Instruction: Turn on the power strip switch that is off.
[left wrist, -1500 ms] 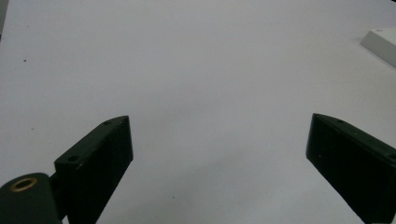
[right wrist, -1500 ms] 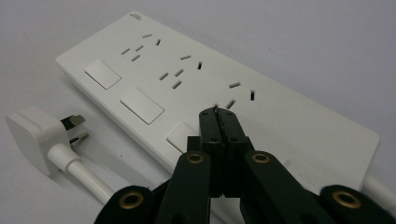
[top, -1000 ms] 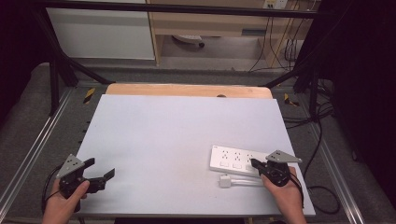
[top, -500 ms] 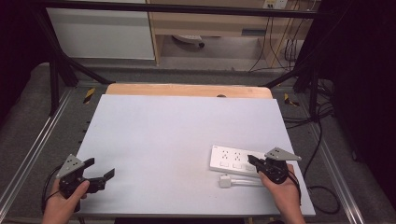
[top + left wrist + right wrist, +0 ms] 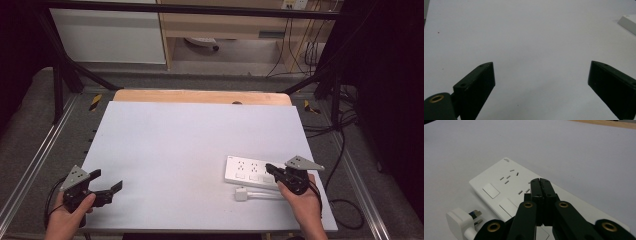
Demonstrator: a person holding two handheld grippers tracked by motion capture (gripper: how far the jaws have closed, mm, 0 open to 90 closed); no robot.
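the white power strip (image 5: 250,171) lies on the bench (image 5: 190,145) at the lower right of the high view, with its white plug (image 5: 242,194) just below it. the right gripper (image 5: 270,169) has its jaws pressed together with nothing between them; in the right gripper view the tips (image 5: 541,181) sit over the strip's sockets (image 5: 509,177), perhaps touching its top, which is hard to tell. the left gripper (image 5: 107,185) rests at the lower left, well apart from the strip, jaws spread wide over bare bench and empty.
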